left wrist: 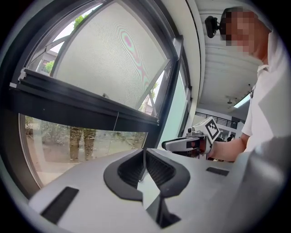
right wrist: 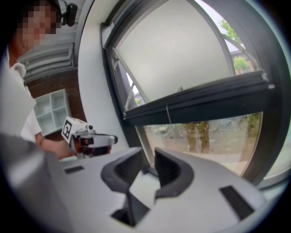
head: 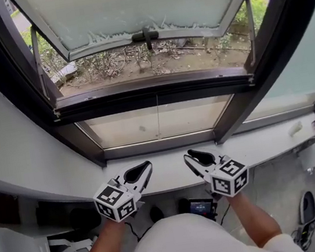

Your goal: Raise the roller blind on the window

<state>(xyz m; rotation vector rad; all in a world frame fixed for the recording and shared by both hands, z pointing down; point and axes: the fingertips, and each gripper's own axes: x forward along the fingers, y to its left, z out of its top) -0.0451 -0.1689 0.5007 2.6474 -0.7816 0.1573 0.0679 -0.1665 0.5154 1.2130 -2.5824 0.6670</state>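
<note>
No roller blind shows in any view. The dark-framed window (head: 152, 88) fills the head view, its frosted upper sash (head: 140, 7) tilted outward. A thin cord (head: 159, 119) hangs in front of the lower pane and shows again as the cord (left wrist: 116, 122) and the cord (right wrist: 168, 113). My left gripper (head: 146, 166) hovers over the white sill (head: 165, 177), shut with nothing in it; in its own view the left gripper (left wrist: 144, 154) has its jaws pressed together. My right gripper (head: 191, 155) is beside it, about level; the right gripper (right wrist: 148, 157) stands slightly open and empty.
Shrubs and bare ground (head: 153, 58) lie outside. A handle (head: 145, 35) sits on the sash's lower edge. Below the sill are a dark device (head: 202, 207) and cables on the floor. White walls flank the window; shelving (right wrist: 52, 109) stands behind the person.
</note>
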